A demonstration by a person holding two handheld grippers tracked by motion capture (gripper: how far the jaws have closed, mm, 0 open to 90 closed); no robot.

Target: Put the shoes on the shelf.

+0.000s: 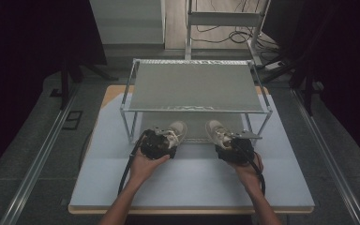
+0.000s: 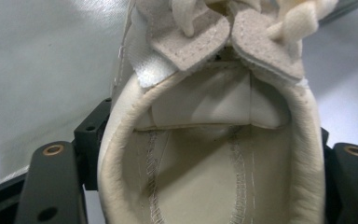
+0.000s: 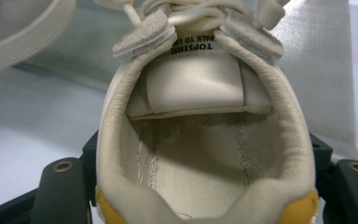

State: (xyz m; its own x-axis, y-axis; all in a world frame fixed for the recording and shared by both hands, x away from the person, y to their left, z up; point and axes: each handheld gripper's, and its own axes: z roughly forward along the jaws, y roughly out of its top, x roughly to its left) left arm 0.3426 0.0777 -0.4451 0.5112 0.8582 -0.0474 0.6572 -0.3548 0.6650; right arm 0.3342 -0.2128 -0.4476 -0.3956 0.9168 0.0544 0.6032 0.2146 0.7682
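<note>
Each shoe's (image 2: 205, 154) heel sits clamped between its gripper's jaws.

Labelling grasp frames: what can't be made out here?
- Left shoe: toe and sole cut off by the left gripper view's edges.
- Right shoe: heel cut off at the right gripper view's bottom edge; tongue print partly under laces.
- High view: the left gripper and right gripper cover both heels; jaws too small to read.
</note>
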